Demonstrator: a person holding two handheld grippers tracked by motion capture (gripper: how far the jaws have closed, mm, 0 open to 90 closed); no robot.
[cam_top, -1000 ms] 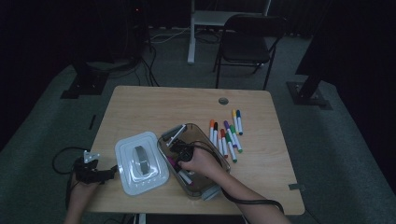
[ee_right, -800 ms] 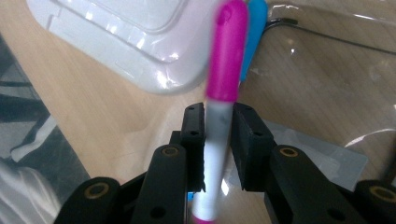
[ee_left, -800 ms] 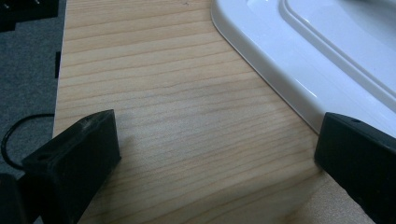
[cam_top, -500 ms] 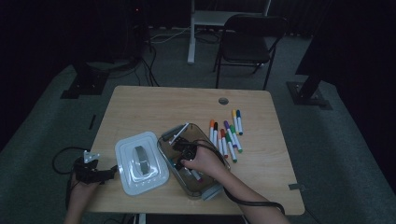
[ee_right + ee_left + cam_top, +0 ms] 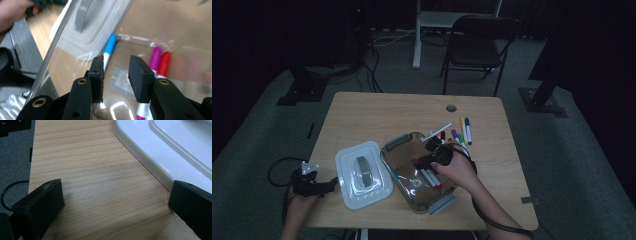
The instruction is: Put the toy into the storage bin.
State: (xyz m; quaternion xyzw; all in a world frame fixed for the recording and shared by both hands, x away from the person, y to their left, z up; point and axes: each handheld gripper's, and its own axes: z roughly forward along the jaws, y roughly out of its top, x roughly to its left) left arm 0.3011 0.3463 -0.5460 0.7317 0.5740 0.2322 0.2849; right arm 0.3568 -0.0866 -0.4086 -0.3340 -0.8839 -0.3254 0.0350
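Markers going into the clear box (image 5: 419,172), your right gripper (image 5: 428,161) above it with nothing between its jaws.

Your right gripper (image 5: 115,76) has just been opening; its jaws stand a little apart over the box floor, where 3 markers lie: a blue marker (image 5: 109,47), a magenta marker (image 5: 155,58) and a red marker (image 5: 164,64), the last 2 side by side. More markers (image 5: 459,134) wait on the table (image 5: 362,112) just beyond the box. Your left gripper (image 5: 312,184) rests, jaws wide open and empty, beside the white lid (image 5: 363,174).

Markers (image 5: 428,176) in bin (image 5: 404,146), lid (image 5: 362,172) left.
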